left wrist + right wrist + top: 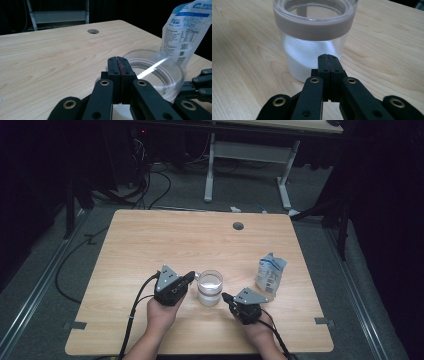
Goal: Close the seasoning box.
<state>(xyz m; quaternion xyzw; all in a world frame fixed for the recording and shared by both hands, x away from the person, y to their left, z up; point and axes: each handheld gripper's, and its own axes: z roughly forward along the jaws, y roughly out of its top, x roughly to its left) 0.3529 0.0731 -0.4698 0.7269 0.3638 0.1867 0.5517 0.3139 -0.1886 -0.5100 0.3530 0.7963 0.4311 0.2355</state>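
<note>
A clear glass jar (209,287) partly filled with white powder stands uncovered near the middle front of the wooden table (150,240). My left gripper (192,276) is just left of its rim, shut with nothing between its jaws. In the left gripper view the shut left gripper (120,62) sits at the jar's rim (160,72); whether it touches I cannot tell. My right gripper (226,297) is just right of the jar, low by its base, also shut and empty. In the right gripper view the right gripper (328,59) points at the jar's lower wall (312,50).
A white and blue pouch (270,274) stands upright to the right of the jar, also seen as a printed pouch (186,32). A round cable hole (238,226) lies at the table's far side. White desk legs (210,170) stand on the floor beyond.
</note>
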